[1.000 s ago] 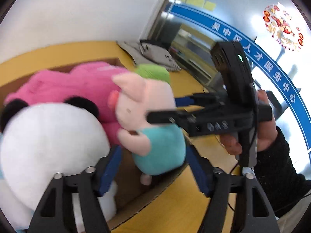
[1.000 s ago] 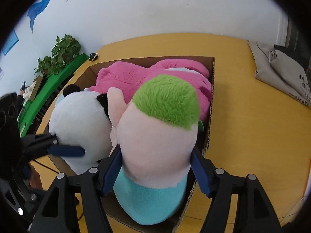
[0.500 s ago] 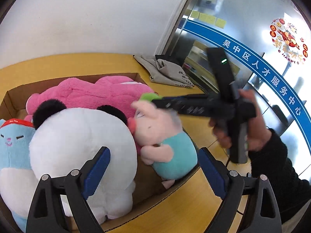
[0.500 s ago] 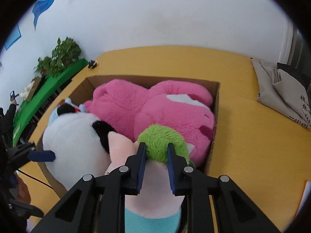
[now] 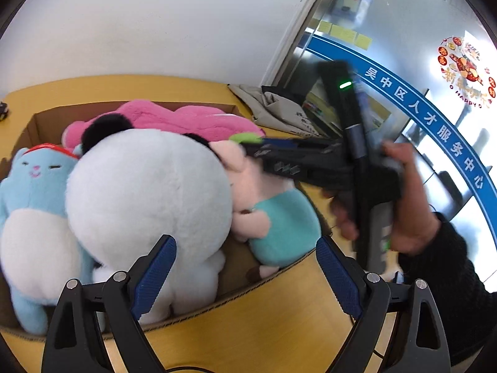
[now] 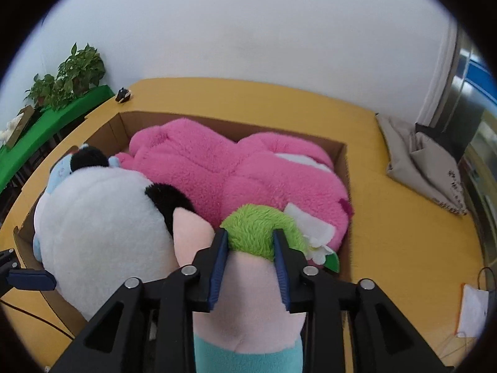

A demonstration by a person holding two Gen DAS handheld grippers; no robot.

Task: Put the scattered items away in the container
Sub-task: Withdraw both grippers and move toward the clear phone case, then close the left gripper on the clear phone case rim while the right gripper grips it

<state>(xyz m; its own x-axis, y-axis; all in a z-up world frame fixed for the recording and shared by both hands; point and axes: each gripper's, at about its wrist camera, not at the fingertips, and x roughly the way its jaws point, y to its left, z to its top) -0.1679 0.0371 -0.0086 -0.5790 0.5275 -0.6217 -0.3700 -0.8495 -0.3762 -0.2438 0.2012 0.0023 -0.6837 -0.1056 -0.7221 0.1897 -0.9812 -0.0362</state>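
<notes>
Right gripper (image 6: pixel 250 245) jaws opening, pig plush's (image 6: pixel 245 304) green tuft (image 6: pixel 253 233) between the pads, pig inside cardboard box (image 6: pixel 346 168). Left gripper (image 5: pixel 245 275) wide open, empty, panda plush (image 5: pixel 146 192) just ahead in the box.

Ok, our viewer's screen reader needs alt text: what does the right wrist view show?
The right claw, its jaws opening, straddles the green tuft on a pig plush at the cardboard box's near corner. A white panda plush and pink plush fill the box on a yellow table.
</notes>
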